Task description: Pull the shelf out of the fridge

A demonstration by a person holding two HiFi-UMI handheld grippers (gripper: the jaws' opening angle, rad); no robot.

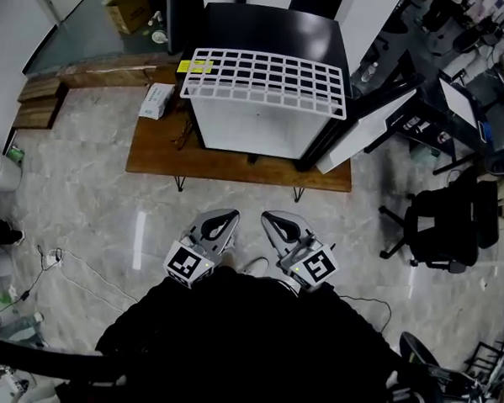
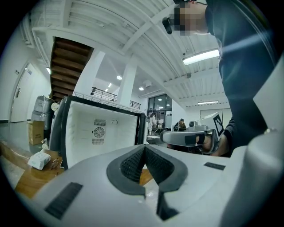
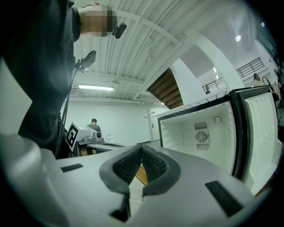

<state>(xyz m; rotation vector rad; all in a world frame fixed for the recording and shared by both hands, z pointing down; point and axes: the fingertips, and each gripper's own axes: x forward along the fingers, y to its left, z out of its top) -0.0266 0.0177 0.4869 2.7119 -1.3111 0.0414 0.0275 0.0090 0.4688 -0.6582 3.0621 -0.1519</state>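
Note:
The white wire shelf (image 1: 262, 80) lies flat on top of the small fridge (image 1: 256, 125), overhanging its open front. The fridge stands on a low wooden table (image 1: 161, 151), its door (image 1: 374, 123) swung open to the right. Both grippers are held close to the person's body, well short of the fridge. My left gripper (image 1: 223, 216) and right gripper (image 1: 274, 216) are shut with nothing between the pads. The left gripper view shows shut jaws (image 2: 144, 148), the empty white fridge interior (image 2: 100, 133) and the shelf (image 2: 104, 98) above. The right gripper (image 3: 141, 148) faces the fridge (image 3: 199, 137) too.
A tissue packet (image 1: 156, 100) lies on the table's left end. A black office chair (image 1: 447, 224) stands on the right, and a cardboard box (image 1: 128, 9) sits at the back. Cables trail across the floor at left. Bare floor separates me from the table.

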